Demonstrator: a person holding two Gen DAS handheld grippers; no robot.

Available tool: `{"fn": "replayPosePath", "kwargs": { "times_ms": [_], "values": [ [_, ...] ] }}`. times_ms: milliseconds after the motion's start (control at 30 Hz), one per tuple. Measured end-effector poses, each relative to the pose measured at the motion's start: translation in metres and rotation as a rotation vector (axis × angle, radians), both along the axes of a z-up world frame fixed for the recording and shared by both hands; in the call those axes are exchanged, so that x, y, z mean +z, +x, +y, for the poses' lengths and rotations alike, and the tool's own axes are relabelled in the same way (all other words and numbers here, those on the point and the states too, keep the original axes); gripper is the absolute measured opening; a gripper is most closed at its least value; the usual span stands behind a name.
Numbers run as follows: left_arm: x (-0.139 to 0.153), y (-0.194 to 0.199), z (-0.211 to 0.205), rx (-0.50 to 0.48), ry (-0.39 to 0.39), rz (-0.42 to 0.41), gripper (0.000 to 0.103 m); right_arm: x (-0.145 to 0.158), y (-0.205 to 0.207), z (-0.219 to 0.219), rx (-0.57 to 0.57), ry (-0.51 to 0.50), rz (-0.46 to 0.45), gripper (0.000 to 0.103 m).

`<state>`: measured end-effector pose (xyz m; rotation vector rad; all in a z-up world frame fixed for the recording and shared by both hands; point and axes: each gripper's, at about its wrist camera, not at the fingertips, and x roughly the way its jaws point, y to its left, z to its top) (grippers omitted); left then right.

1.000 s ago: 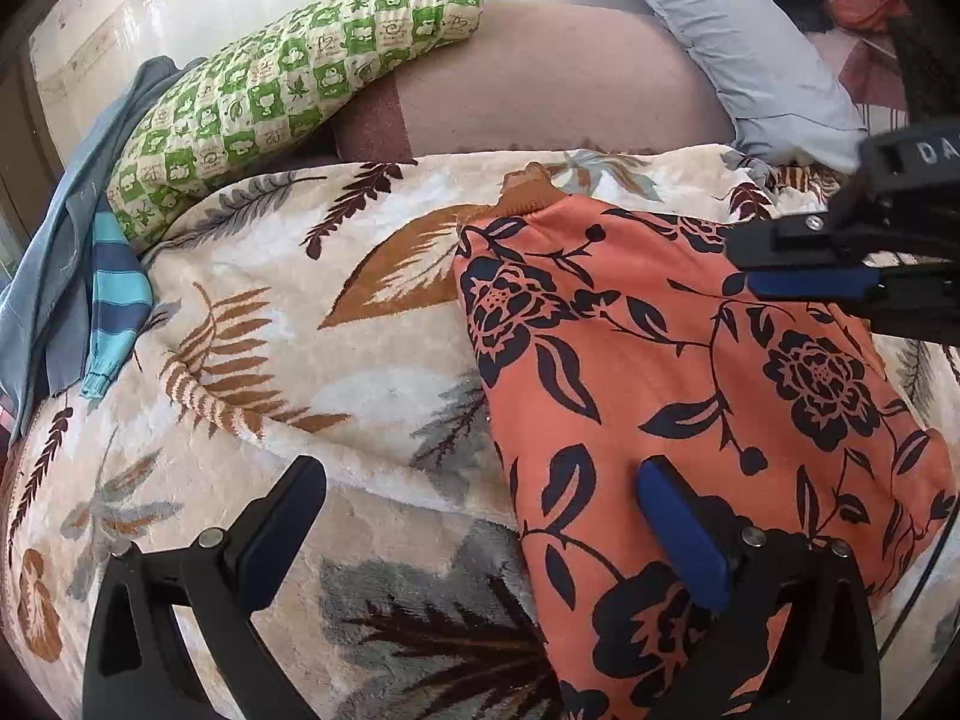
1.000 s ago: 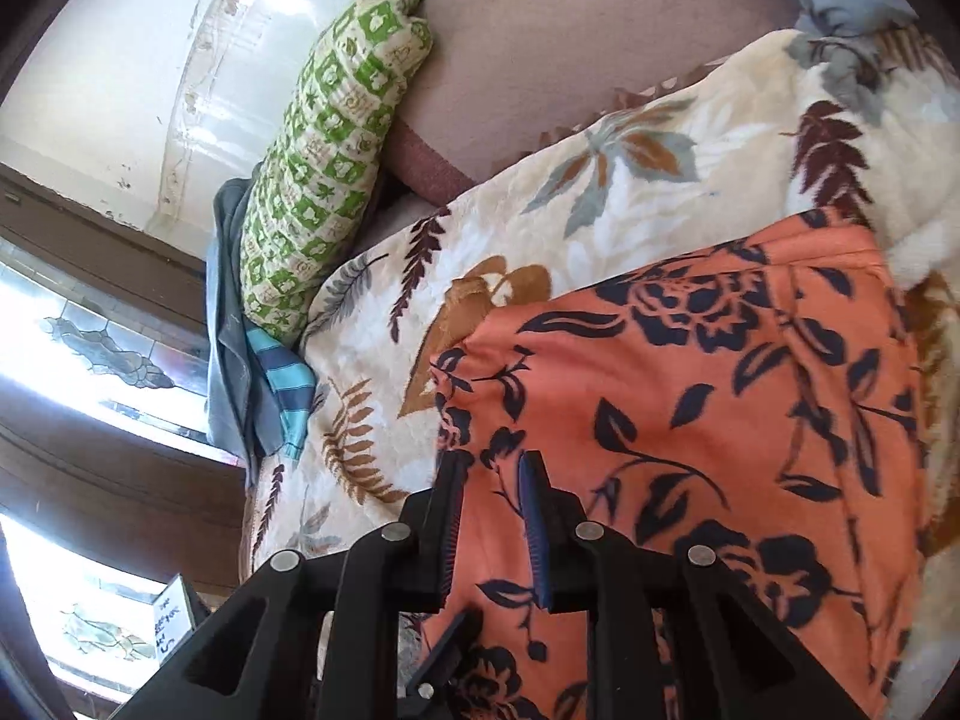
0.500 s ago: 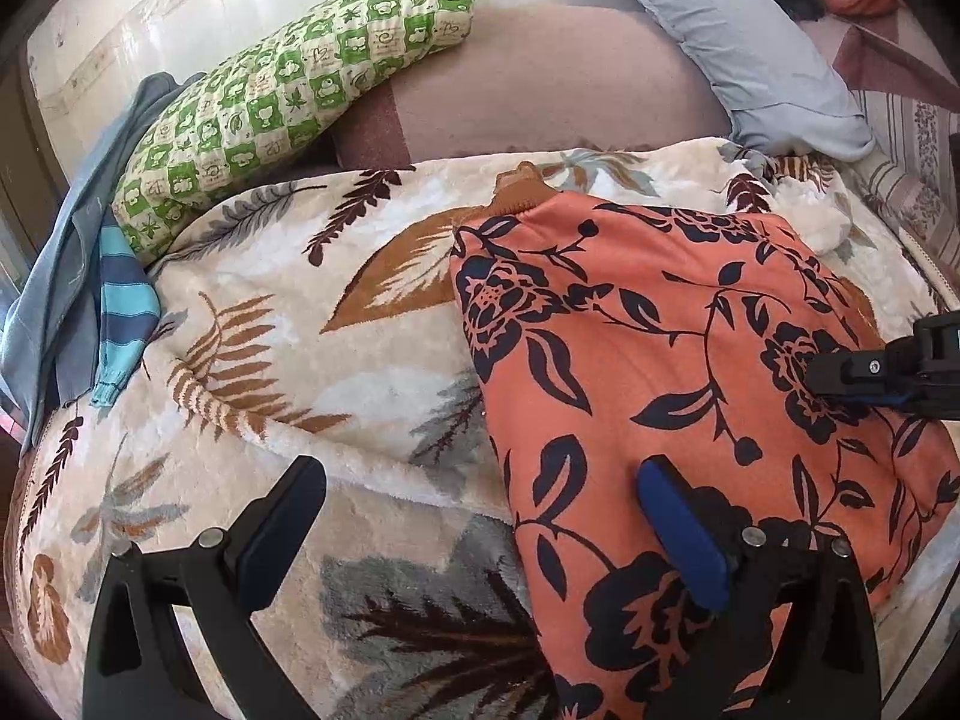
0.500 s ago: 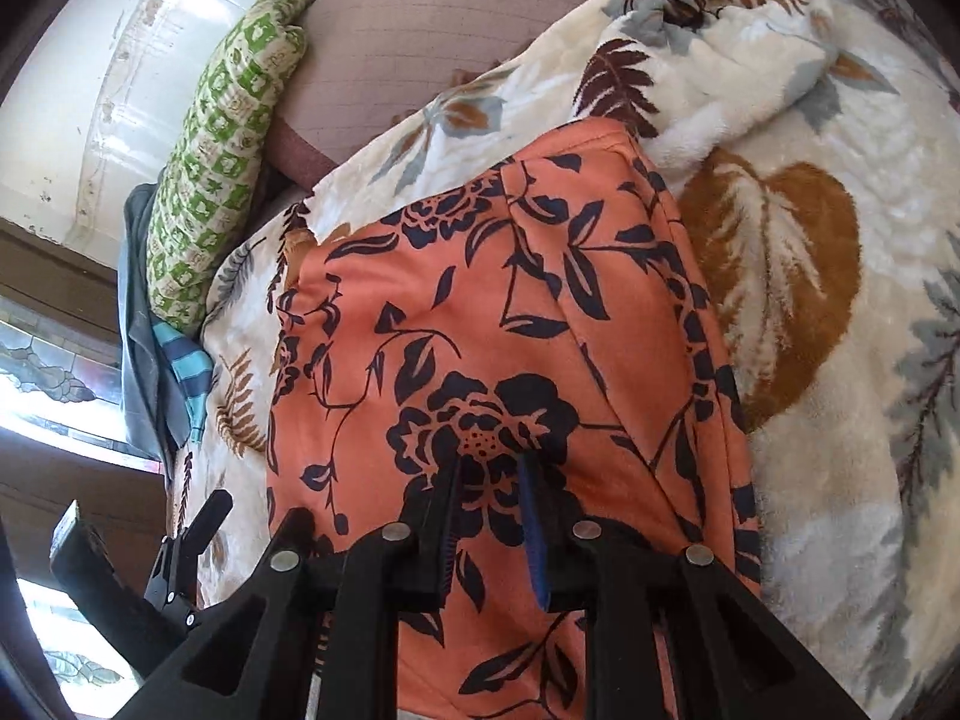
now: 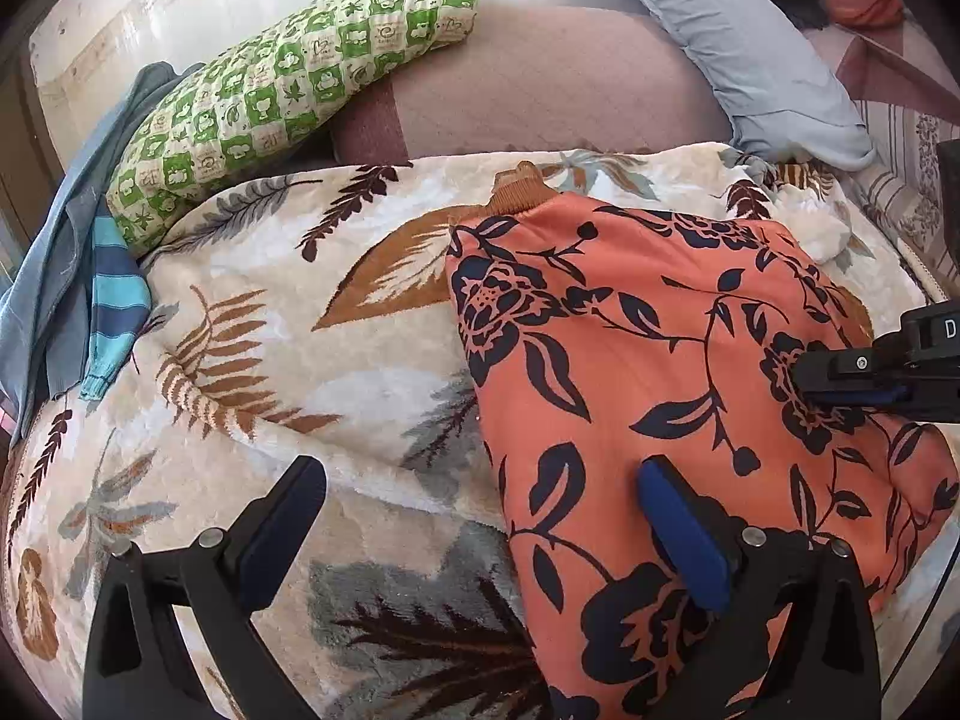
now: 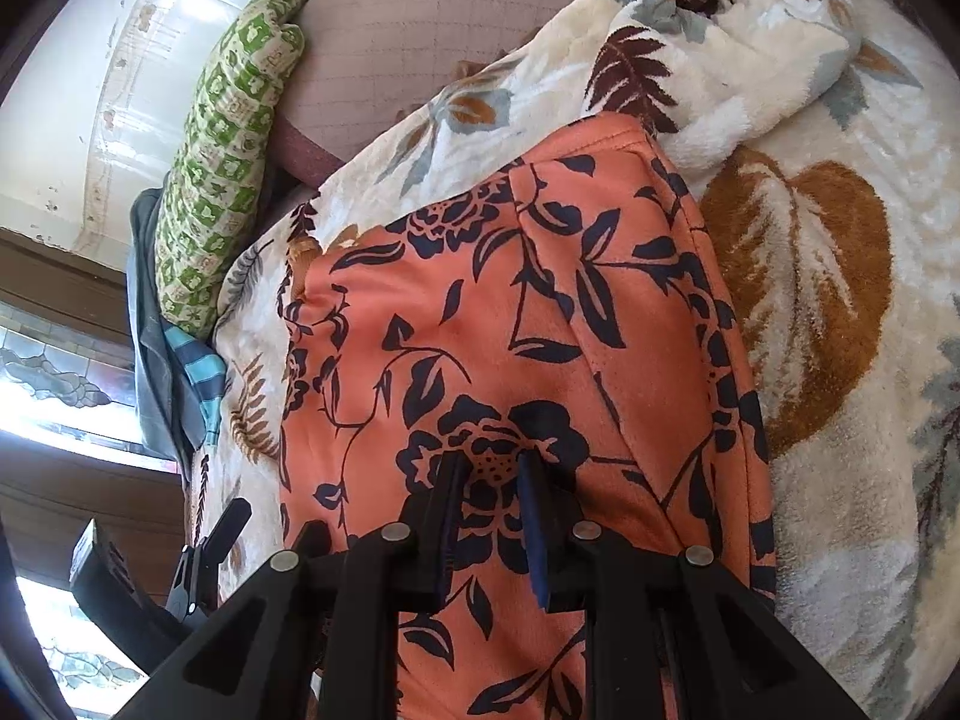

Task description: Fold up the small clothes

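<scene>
An orange garment [image 5: 630,360] with dark blue flowers lies folded flat on a cream leaf-print blanket [image 5: 300,330]. My left gripper [image 5: 480,480] stands wide open low over the garment's left edge, one finger above the blanket and one above the cloth, holding nothing. My right gripper [image 6: 489,462] has its fingers only narrowly apart. Its tips rest on a dark flower in the near part of the garment [image 6: 480,312], and no fabric is pinched between them. The left wrist view shows it [image 5: 804,384] coming in from the right.
A green checked pillow [image 5: 288,96] and a grey-blue pillow [image 5: 750,48] lie at the head of the bed. A blue striped cloth [image 5: 114,294] and a grey-blue garment hang off the left side. A bright window [image 6: 54,384] is beyond the bed's left edge.
My right gripper came down and across from over the garment's far part to its near part, tips now on the cloth. Its gap looks the same. The left gripper stayed put.
</scene>
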<state>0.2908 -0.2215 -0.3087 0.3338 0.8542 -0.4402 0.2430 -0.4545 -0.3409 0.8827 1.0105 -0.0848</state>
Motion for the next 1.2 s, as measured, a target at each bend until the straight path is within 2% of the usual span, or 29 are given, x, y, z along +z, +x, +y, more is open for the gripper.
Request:
{"fn": "replayPosePath", "kwargs": {
  "times_ms": [567, 867, 1200],
  "values": [
    [-0.0019, 0.0026, 0.0025, 0.011, -0.024, 0.021, 0.103, -0.0016, 0.0047, 0.0014, 0.002, -0.016, -0.01, 0.022],
    [-0.0079, 0.0048, 0.0024, 0.012, -0.041, 0.037, 0.103, -0.0018, 0.008, 0.0069, 0.01, -0.063, -0.015, 0.022],
    [0.0007, 0.0001, -0.0016, 0.01, -0.016, -0.017, 0.103, -0.0019, 0.0083, 0.0049, 0.019, -0.058, -0.02, 0.022]
  ]
}}
